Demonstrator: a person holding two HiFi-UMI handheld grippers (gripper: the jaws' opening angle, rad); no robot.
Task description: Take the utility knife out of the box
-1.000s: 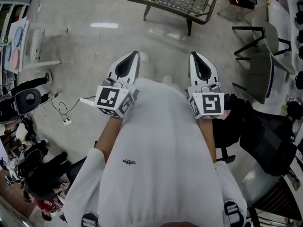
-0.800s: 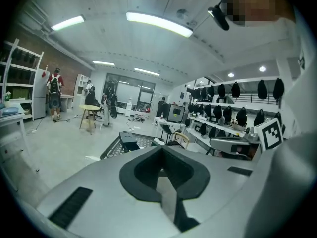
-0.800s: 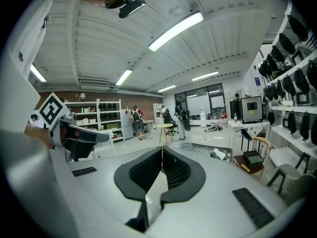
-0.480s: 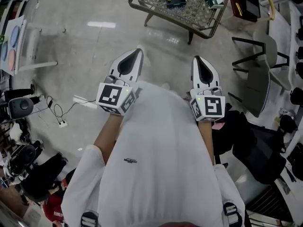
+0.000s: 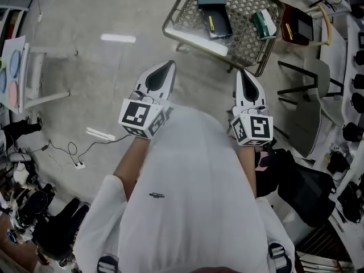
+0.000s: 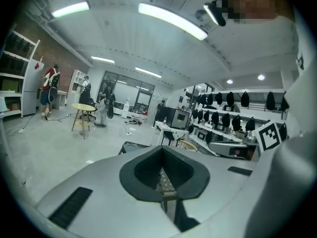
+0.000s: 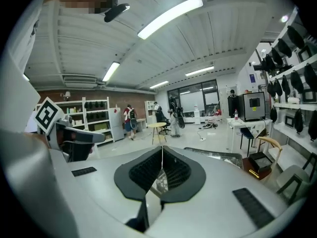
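No word or number can be read anywhere: the small dark print [image 5: 154, 195] on the near white shirt is too tiny, and the marker cube [image 5: 140, 117] of the left gripper [image 5: 169, 65] and that of the right gripper [image 5: 242, 71] bear only black-and-white square patterns.

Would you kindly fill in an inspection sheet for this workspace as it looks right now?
Surface: wire-mesh table ahead of the person.
Job's things: dark box lies on the mesh; the utility knife cannot be made out.
Clutter: green-and-white pack on the mesh, right of the box.
Grippers: left gripper and right gripper both shut, nothing between the jaws, held out in front of the person.
Cables: thin black cable and white power strip on the floor at the left.
Surroundings: grey chair and black bags at the right; people far off.
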